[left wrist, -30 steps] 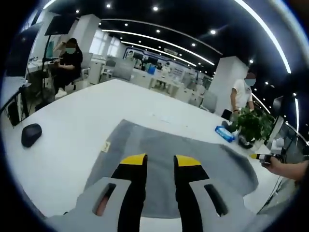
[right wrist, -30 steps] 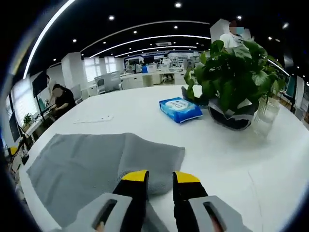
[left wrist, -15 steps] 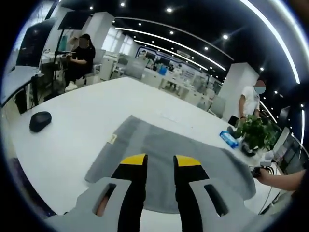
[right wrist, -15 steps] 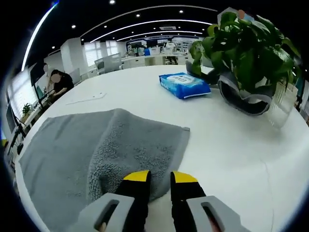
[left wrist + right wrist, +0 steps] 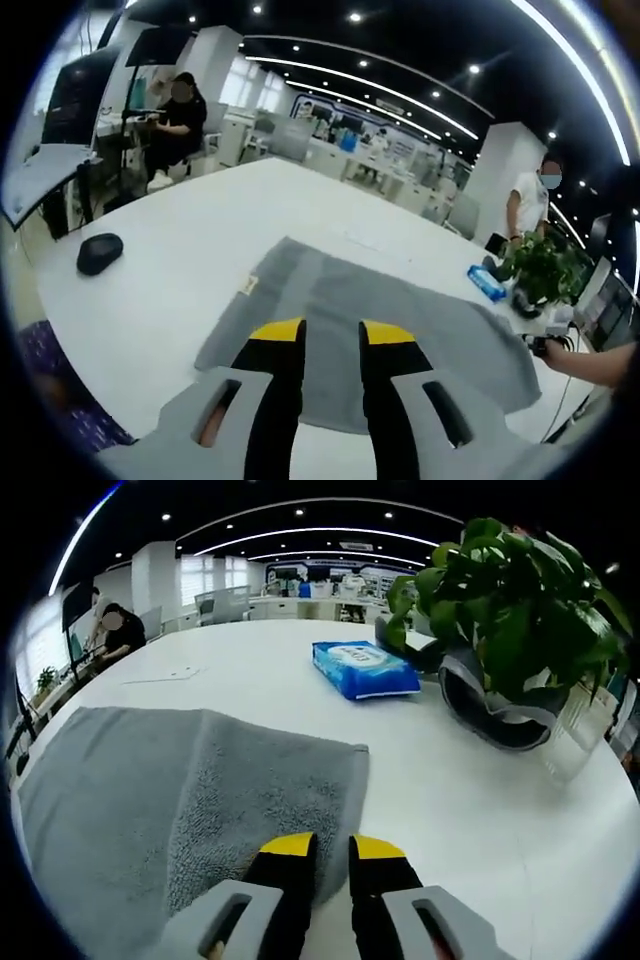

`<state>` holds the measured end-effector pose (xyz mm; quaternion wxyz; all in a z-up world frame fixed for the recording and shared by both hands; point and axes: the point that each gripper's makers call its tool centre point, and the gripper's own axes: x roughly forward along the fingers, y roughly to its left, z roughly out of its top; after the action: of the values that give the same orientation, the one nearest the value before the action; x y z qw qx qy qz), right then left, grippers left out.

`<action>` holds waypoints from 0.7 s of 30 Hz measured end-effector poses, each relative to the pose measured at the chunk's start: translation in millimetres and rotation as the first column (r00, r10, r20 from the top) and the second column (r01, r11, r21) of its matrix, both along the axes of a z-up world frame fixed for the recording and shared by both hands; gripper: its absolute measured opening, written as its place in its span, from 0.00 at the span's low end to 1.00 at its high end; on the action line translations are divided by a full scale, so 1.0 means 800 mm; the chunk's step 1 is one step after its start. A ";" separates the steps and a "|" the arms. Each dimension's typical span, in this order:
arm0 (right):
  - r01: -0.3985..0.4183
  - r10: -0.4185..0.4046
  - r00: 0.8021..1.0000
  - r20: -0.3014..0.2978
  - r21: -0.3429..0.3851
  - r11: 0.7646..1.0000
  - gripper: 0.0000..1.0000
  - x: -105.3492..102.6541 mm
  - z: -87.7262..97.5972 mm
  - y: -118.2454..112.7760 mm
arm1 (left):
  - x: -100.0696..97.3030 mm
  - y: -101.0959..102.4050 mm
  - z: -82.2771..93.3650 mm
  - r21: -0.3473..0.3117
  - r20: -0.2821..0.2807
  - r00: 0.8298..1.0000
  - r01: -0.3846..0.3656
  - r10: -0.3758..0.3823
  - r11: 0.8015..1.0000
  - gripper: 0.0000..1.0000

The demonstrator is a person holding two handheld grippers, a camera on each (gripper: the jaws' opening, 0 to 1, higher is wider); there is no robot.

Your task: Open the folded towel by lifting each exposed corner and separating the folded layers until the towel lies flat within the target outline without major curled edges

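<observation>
there, towel (image 5: 180, 790) under right tongs (image 5: 329, 847)

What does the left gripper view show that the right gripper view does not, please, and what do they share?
Left gripper view alone: a black computer mouse on the white table, a small tag at the towel's edge, and a standing person in a white shirt.

Right gripper view alone: nothing I can name with confidence.

Shared: the grey terry towel, blue wipes packet, green potted plant and a seated person in black.
</observation>
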<state>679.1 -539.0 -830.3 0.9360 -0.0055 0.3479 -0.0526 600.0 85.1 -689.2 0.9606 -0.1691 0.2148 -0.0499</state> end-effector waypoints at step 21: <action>0.152 -0.282 0.863 0.419 0.316 0.937 0.36 -0.180 0.191 0.064 | -0.019 -0.024 0.036 -0.042 0.175 0.976 0.142 -0.133 0.989 0.44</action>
<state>534.9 -487.8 -677.1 0.9711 0.1750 0.1196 -0.1102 584.9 66.2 -660.6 0.9648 -0.1749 0.1410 -0.1364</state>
